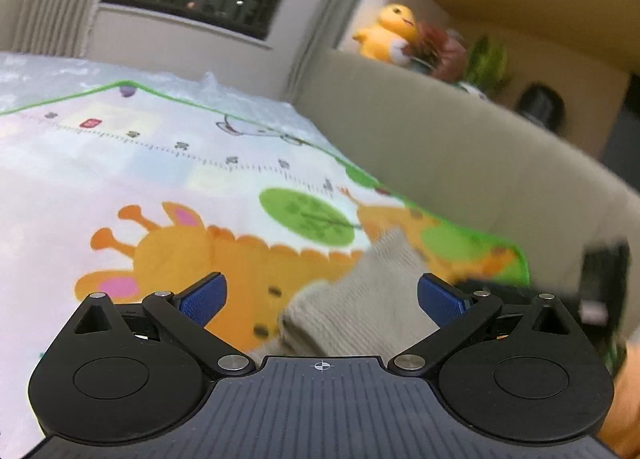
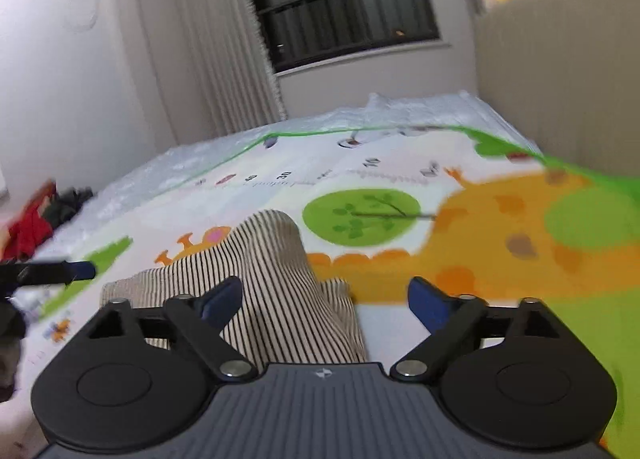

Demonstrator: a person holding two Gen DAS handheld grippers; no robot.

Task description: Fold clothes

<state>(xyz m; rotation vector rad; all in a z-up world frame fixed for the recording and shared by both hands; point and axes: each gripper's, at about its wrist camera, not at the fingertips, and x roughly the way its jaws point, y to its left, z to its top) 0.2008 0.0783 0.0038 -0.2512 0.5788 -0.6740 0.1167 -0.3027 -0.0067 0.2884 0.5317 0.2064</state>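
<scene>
Pale walls, pleated curtain (image 2: 224,71), dark barred window (image 2: 344,7), beige headboard (image 1: 460,147), cartoon giraffe mat (image 1: 192,195).

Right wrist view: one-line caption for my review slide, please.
Open right gripper over a striped garment bunched on a giraffe-print play mat, jaws spread and not pressing the cloth.

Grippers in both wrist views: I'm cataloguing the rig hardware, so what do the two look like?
Both match. The left gripper and right gripper each have a grey ribbed body with a small crosshair mark, two black round-based linkage arms with silver pivot pins, and fingers faced with textured blue pads. No cables or sleeves are visible.
</scene>
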